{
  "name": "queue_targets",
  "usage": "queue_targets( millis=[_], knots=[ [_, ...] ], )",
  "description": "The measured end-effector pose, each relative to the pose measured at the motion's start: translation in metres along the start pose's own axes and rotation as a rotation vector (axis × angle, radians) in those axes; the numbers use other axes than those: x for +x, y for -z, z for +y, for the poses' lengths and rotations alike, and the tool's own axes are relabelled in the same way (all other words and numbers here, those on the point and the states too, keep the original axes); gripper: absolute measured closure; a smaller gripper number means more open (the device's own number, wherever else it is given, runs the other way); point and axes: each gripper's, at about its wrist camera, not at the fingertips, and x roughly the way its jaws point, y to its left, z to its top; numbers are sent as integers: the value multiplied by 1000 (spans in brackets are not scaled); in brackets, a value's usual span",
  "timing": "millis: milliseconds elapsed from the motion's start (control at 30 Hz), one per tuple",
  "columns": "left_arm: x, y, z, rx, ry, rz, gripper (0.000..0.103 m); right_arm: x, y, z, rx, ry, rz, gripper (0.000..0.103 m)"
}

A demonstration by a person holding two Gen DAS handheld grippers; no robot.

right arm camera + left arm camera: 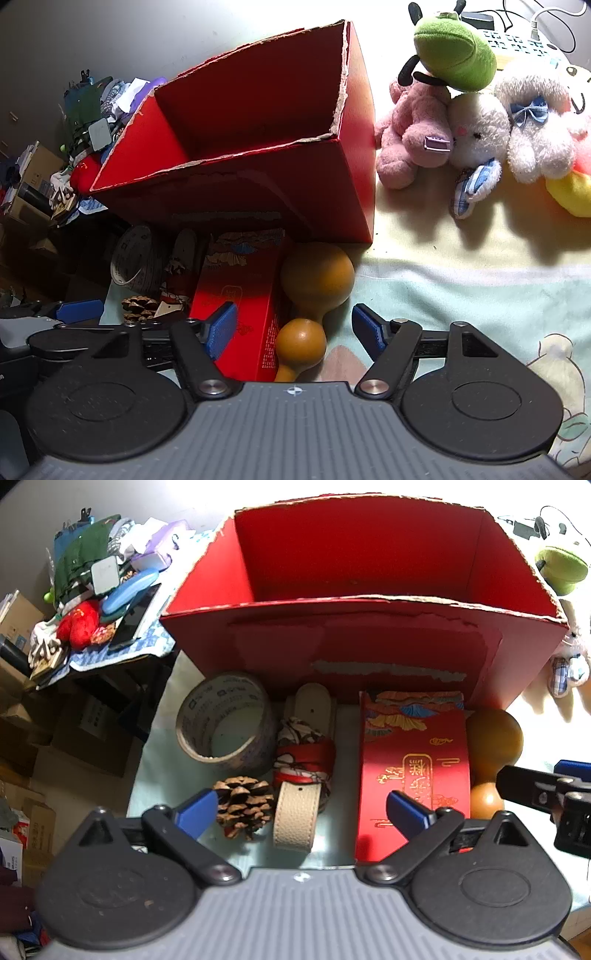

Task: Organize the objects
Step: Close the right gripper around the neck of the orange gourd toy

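Red box (pixel 369 642) stands open-topped and, as far as can be seen, empty; nothing is yet seen packed inside. The things to be sorted are lined up against its near wall on a pale cloth-covered surface, which cannot be told for certain as desk or bed.

Row, from the left wrist view, left to right: tape roll (pixel 225 725) on its side; pine cone (pixel 242 806) in front of it; belt (pixel 297 812), rolled and wrapped in a patterned scarf (pixel 304 755); red packet (pixel 413 771) lying flat; wooden gourd (pixel 493 738) at the far right, touching the packet's edge.

Left gripper (pixel 303 810) is held above the row, fingers wide, nothing between them; pine cone and belt lie below the gap. Right gripper (pixel 293 328) is likewise spread wide and empty, with the gourd (pixel 314 284) lying under its gap and the packet (pixel 240 295) under its left finger.

Step judged: the very start, choosing a first pick. No item is lifted.

Next move, as a judgement: each gripper is to be lowered until its fingers straddle one thing only. The gourd's narrow waist looks the surest hold; its round bulbs may slip. The belt and pine cone lie close, so the left fingers need care not to catch both. The box wall is tall, so a clear lift is needed
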Motion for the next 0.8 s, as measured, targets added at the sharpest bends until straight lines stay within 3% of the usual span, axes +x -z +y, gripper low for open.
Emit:
queue_targets(
  millis=[800],
  knots=[
    [6, -4, -12, 39, 8, 10, 8, 5, -1, -12, 49, -3, 29, 34]
  ],
)
